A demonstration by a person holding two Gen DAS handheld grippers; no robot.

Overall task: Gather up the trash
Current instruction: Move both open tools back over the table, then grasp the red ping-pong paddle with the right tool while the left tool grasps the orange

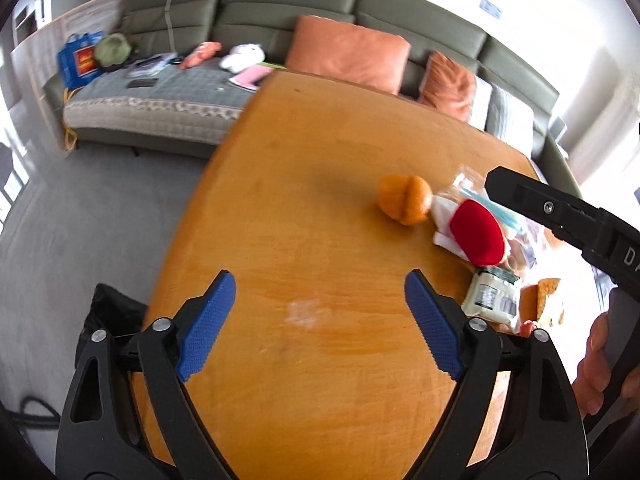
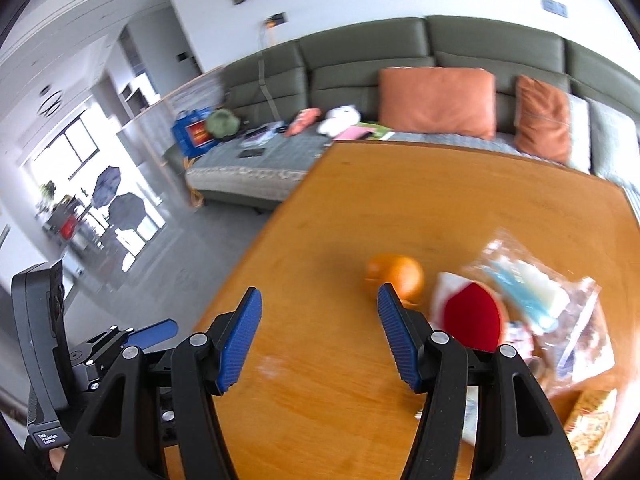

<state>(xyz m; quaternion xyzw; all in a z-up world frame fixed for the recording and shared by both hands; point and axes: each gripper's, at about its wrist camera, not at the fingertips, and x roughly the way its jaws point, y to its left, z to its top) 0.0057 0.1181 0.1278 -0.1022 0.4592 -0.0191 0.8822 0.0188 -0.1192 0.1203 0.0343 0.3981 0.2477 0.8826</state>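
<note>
Trash lies in a pile on the right of the wooden table [image 1: 304,208]: an orange peel [image 1: 405,199], a red-and-white wrapper [image 1: 478,236], a clear plastic bag [image 1: 464,184] and a white-green packet [image 1: 494,298]. My left gripper [image 1: 320,280] hovers over bare wood to the left of the pile, open, with nothing between its blue pads. My right gripper [image 2: 320,292] is also open and empty. Its right fingertip stands just in front of the orange peel [image 2: 394,278], with the red-and-white wrapper [image 2: 474,322] and the clear bag [image 2: 560,312] further right.
A green sofa [image 1: 280,4] with orange cushions [image 1: 348,54] runs behind the table. A black bag [image 1: 108,312] sits on the grey floor by the table's left edge. The right device's black housing [image 1: 560,216] and a hand [image 1: 592,364] fill the right of the left wrist view.
</note>
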